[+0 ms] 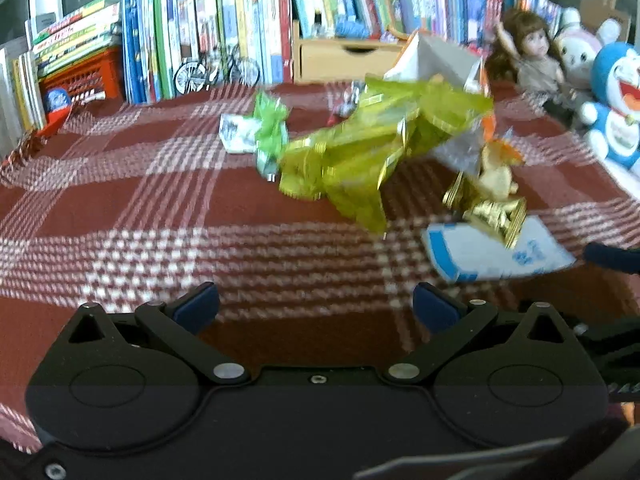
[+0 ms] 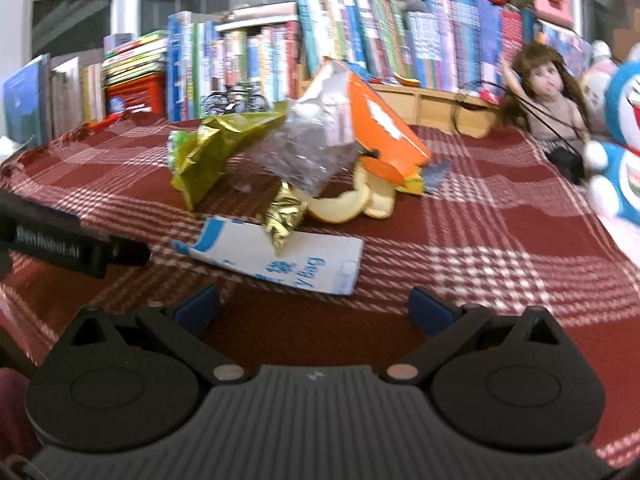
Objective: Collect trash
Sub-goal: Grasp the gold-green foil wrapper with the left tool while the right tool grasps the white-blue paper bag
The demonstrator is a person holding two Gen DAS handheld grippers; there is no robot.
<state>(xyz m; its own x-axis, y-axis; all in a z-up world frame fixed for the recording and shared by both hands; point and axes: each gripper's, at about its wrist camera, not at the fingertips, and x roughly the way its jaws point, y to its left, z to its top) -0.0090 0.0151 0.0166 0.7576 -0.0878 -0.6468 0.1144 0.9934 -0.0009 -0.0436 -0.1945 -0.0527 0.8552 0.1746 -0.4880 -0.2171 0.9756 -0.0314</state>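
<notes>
Trash lies in a heap on a red plaid tablecloth point(image 1: 160, 216). A crumpled yellow-green wrapper point(image 1: 360, 148) fills the middle of the left wrist view, with a small green and white wrapper point(image 1: 256, 132) behind it and a gold foil wrapper point(image 1: 492, 208) to its right. A flat white and blue paper bag point(image 1: 496, 252) lies nearest. My left gripper point(image 1: 316, 308) is open and empty, short of the heap. In the right wrist view the white and blue bag point(image 2: 280, 260) lies just ahead of my open, empty right gripper point(image 2: 316, 308). Behind it are the gold foil point(image 2: 282, 216), orange peel point(image 2: 352, 204), an orange and silver snack bag point(image 2: 340, 136) and the yellow-green wrapper point(image 2: 216, 148).
Rows of books point(image 1: 240, 28) and a wooden drawer box point(image 1: 344, 60) line the table's back edge. A doll point(image 1: 532, 56) and a blue plush toy point(image 1: 616, 108) sit at the right. The left gripper's body point(image 2: 60, 244) shows at the left of the right wrist view.
</notes>
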